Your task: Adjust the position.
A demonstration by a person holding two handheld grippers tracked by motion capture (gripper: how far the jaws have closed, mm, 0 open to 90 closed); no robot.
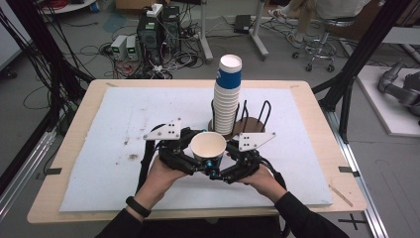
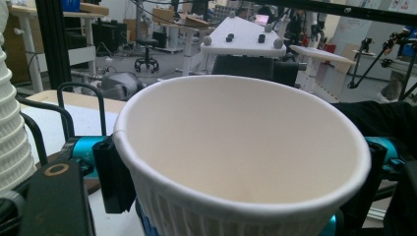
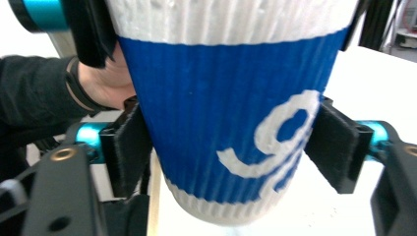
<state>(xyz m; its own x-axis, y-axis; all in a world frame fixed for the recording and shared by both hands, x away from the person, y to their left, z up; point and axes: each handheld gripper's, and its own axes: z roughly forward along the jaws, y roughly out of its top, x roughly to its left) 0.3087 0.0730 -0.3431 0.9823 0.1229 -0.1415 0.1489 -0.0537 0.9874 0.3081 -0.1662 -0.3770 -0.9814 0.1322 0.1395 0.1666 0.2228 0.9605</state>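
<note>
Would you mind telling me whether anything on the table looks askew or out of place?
The tall stack of cups in the wire holder leans slightly, its top cup tilted to the right. The white mat shows small dark stains at its left. Nothing is spilled.

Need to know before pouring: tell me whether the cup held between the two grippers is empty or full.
Empty. The paper cup stands upright with its mouth open, and the left gripper view shows bare white inner walls down to the bottom, with no liquid inside.

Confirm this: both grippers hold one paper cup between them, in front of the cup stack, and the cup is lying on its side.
Not lying on its side. The paper cup stands upright, mouth up, in the high view, between the left gripper and right gripper, before the cup stack.
</note>
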